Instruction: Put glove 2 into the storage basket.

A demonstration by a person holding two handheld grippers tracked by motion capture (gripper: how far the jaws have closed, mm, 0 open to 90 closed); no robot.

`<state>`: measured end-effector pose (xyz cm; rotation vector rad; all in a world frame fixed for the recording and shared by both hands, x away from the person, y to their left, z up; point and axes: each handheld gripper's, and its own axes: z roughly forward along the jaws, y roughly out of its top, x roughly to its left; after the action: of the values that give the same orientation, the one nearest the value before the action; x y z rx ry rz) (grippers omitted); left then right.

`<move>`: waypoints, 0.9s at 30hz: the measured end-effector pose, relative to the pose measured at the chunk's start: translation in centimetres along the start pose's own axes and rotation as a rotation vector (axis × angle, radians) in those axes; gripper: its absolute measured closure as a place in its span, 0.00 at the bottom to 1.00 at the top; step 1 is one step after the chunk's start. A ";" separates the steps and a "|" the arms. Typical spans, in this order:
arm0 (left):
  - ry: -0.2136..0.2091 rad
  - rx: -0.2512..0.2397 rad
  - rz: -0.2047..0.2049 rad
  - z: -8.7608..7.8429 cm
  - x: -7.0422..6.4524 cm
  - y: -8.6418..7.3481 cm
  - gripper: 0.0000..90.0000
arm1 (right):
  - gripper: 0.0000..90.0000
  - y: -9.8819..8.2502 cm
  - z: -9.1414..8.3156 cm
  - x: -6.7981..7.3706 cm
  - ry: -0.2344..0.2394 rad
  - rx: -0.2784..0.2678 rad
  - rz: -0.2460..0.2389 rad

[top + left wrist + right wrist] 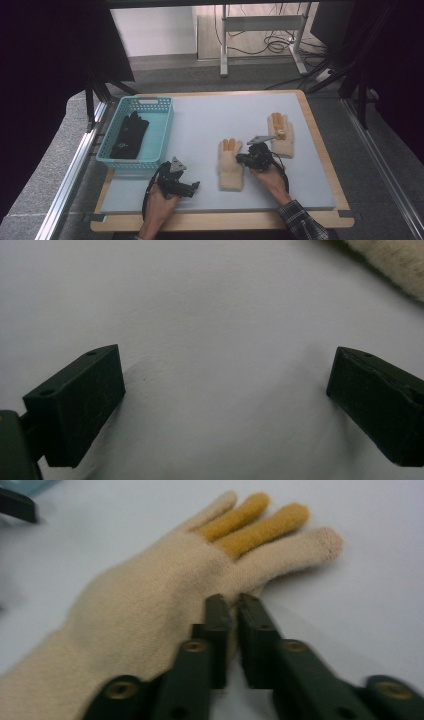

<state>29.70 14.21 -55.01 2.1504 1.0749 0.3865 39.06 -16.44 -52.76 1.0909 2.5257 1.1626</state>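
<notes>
Gloves lie on the pale grey mat (210,120) that covers the wooden bench (320,150). The nearer cream knitted glove with two mustard-yellow fingers (230,165) is a little right of the middle of the mat, close to the near edge, with its fingers pointing to the far edge. The right gripper (242,159) lies low against the right side of this glove. In the right gripper view its two black jaws are almost together, and a small fold of the cream wool at the edge of the glove (150,605), near the base of the last finger, is pinched between them. So these tongs are closed on the glove; the rest of the glove is flat on the mat.

The left gripper (195,185) is by the near left corner of the mat, held low by the left hand (159,205). In the left gripper view its jaws are wide apart with nothing between them, only the bare mat (220,340) under them. A bit of cream wool shows at the top right corner of that view, apart from the jaws.

A second cream glove with mustard fingers (281,136) lies toward the right edge of the bench, farther away. A light blue plastic basket (162,132) stands at the left edge, and a black glove (130,135) is inside it.
</notes>
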 end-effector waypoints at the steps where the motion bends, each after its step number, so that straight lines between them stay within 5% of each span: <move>1: 0.000 0.000 0.000 0.0 0.0 0.0 0.02 | 0.96 0.1 -0.4 0.2 -0.014 -0.002 -0.015; 3: -0.001 0.001 0.000 0.0 0.0 0.0 0.02 | 0.96 0.4 -1.9 0.8 -0.041 -0.050 -0.039; 5: -0.001 0.001 0.000 0.0 0.0 0.0 0.02 | 0.83 0.7 -3.4 0.7 -0.064 -0.072 -0.045; 14: 0.000 0.001 0.000 0.0 0.0 0.0 0.02 | 0.61 0.0 -5.3 -3.2 -0.128 -0.076 -0.023; 20: -0.001 0.001 0.000 0.0 0.0 0.0 0.02 | 0.61 -0.1 -7.5 -6.1 -0.212 -0.099 -0.006; 22: -0.001 -0.002 -0.003 0.0 0.0 0.0 0.02 | 0.65 -0.1 -8.6 -8.2 -0.273 -0.095 0.001; 27: -0.002 0.001 0.000 0.0 0.0 0.0 0.02 | 0.64 0.0 -8.8 -10.5 -0.297 -0.100 0.013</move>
<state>29.73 14.22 -55.01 2.1510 1.0749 0.3841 42.99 -28.75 -48.25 1.1604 2.2151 1.0303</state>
